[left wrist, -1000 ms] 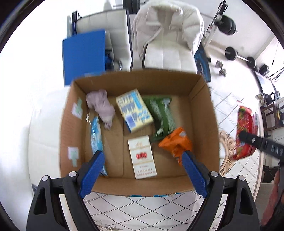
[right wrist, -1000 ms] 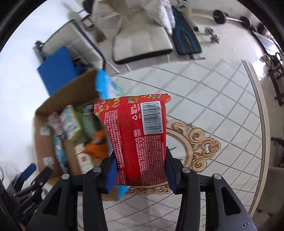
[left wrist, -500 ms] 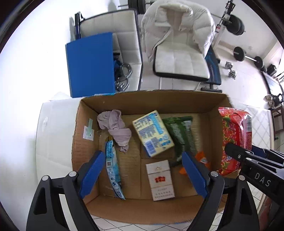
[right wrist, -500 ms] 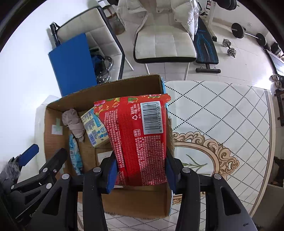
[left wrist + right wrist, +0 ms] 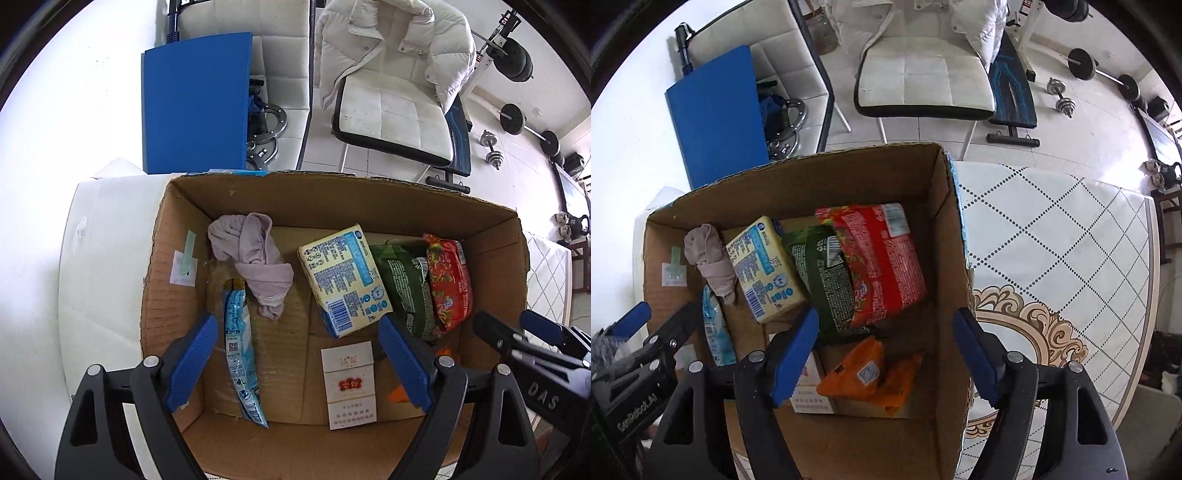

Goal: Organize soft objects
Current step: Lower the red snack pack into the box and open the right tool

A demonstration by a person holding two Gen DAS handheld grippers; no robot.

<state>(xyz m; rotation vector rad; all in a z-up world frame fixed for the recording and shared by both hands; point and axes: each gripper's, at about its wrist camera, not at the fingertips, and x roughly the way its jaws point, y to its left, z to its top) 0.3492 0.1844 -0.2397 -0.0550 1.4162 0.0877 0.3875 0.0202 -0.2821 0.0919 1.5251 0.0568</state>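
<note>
An open cardboard box [image 5: 332, 192] holds several soft items. The red snack packet [image 5: 882, 258] lies free at the box's right side, leaning on a green packet [image 5: 823, 273]. My right gripper [image 5: 886, 347] hangs above them with its jaws opening and nothing between the pads. An orange packet [image 5: 871, 373] lies below it. My left gripper [image 5: 299, 365] stands open and empty over the box's middle, above a red-and-white carton [image 5: 349, 384]. A yellow-blue tissue pack [image 5: 343, 280], a grey cloth [image 5: 255, 258] and a blue sachet [image 5: 240, 350] lie further left.
The box [image 5: 945, 236] stands on a table with a diamond-patterned cloth [image 5: 1052, 229] to its right. A white surface [image 5: 103, 258] lies to its left. Behind are a blue board [image 5: 195, 103], a white chair with a jacket [image 5: 395, 74] and dumbbells [image 5: 495, 147].
My right gripper has opened and let go of the red packet, which now lies in the box on the green one. Both grippers have come in over the box and lower.
</note>
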